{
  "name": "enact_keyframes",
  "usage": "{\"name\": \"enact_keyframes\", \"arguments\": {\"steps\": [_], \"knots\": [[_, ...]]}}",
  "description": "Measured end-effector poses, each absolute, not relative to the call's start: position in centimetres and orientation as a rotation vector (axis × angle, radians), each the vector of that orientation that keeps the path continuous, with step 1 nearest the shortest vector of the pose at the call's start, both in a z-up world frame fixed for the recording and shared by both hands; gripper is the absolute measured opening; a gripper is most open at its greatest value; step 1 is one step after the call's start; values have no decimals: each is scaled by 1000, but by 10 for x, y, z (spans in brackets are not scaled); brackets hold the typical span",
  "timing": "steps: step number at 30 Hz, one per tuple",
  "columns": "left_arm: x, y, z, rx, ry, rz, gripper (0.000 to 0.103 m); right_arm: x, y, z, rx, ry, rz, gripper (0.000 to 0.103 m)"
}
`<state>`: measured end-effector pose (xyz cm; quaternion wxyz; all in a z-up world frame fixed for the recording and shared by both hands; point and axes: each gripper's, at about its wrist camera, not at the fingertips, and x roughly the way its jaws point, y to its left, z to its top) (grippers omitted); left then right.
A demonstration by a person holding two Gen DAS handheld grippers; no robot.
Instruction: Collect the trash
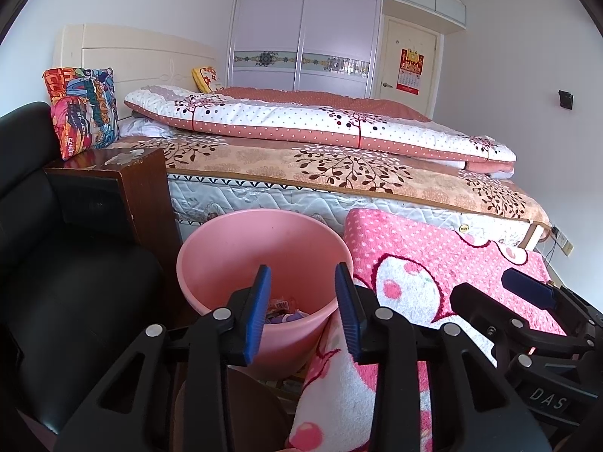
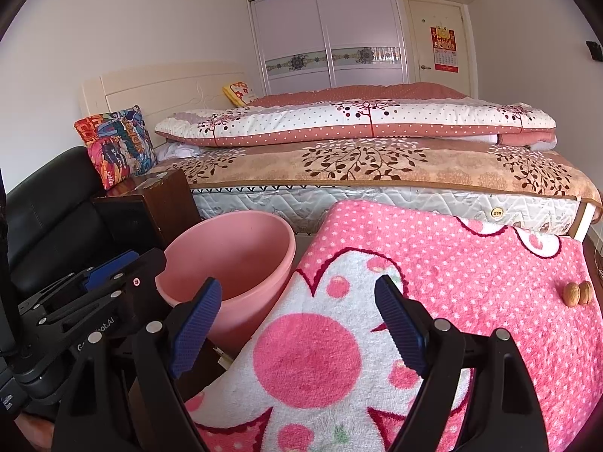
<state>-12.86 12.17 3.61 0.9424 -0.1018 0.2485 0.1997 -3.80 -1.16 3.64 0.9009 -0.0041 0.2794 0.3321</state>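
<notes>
Where the pink polka-dot blanket [image 2: 471, 263] spreads across the lower right of the right wrist view, two walnuts [image 2: 577, 293] sit side by side, touching, near its right edge. The blanket's fleecy top shows white patches and large pink circles, and it runs back to the quilted side of the mattress [image 2: 377, 199]. Just left of it stands the pink bucket [image 1: 264, 252], low in the centre of the left wrist view, with a few colourful scraps [image 1: 282, 310] at its bottom. The left gripper [image 1: 303, 310] hangs over the bucket's near rim, its blue pads moderately spread and holding nothing. The right gripper [image 2: 297, 324] hovers above the blanket, spread wide and empty.

Behind, a bed carries a folded dotted quilt [image 1: 320, 120] over a leaf-print cover [image 1: 339, 165]. A dark wooden nightstand [image 1: 128, 184] and a black chair [image 1: 56, 245] fill the left. A comic-print cushion [image 1: 81, 109] leans by the cream headboard. Lilac sliding wardrobe doors [image 1: 305, 34] and a red calendar [image 1: 410, 71] occupy the upper centre.
</notes>
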Motion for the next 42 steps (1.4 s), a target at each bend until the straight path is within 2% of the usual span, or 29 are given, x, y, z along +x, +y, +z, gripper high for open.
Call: {"name": "enact_keyframes", "arguments": {"steps": [42], "knots": [[-124,120,32,-186,525,407,36,-35,-11,27,-11,601,700,82]]}}
